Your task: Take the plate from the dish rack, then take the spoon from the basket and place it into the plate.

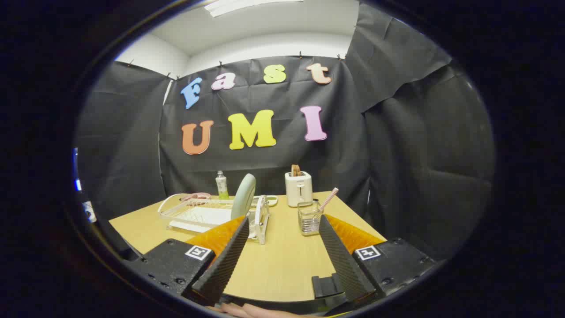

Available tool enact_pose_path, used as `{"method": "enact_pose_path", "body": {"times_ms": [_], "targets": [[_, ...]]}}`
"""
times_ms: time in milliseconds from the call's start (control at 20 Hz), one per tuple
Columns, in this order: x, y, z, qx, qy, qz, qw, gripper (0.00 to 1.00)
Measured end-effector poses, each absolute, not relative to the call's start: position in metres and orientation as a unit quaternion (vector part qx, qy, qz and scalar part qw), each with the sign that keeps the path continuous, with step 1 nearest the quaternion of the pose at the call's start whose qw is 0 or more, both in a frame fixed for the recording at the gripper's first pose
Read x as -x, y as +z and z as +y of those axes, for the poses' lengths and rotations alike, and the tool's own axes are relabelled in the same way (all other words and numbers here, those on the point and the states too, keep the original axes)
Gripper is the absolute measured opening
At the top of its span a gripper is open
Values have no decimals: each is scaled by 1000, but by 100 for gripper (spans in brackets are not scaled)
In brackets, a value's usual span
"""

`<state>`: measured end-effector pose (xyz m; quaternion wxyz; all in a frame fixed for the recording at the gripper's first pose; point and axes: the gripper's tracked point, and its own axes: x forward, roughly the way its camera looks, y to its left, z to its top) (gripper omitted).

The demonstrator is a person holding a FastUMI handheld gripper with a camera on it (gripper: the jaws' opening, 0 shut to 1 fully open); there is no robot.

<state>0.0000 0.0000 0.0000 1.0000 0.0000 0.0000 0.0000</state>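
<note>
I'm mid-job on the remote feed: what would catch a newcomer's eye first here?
The pale plate standing upright in the white dish rack, just beyond the open gripper on its left-hand side. Next, the clear basket holding the spoon, ahead of the other finger, and the white toaster behind it.

Bright, even light falls from a ceiling lamp [251,5] high above and beyond the claw [282,240], whose fingers stand wide apart on nothing. The lamp itself is blown out to plain white. The worktop [282,265] between the fingers is evenly lit, with only soft, faint shadows under the things ahead. Fisheye bending is strong — the worktop's edges and the booth's cloth walls curve outward. Focus is sharp ahead; the fingers' near ends look slightly soft.
</note>
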Motion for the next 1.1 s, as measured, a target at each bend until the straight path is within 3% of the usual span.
{"method": "enact_pose_path", "body": {"times_ms": [1100], "targets": [[31, 40, 35, 22, 25, -33, 999, 100]]}}
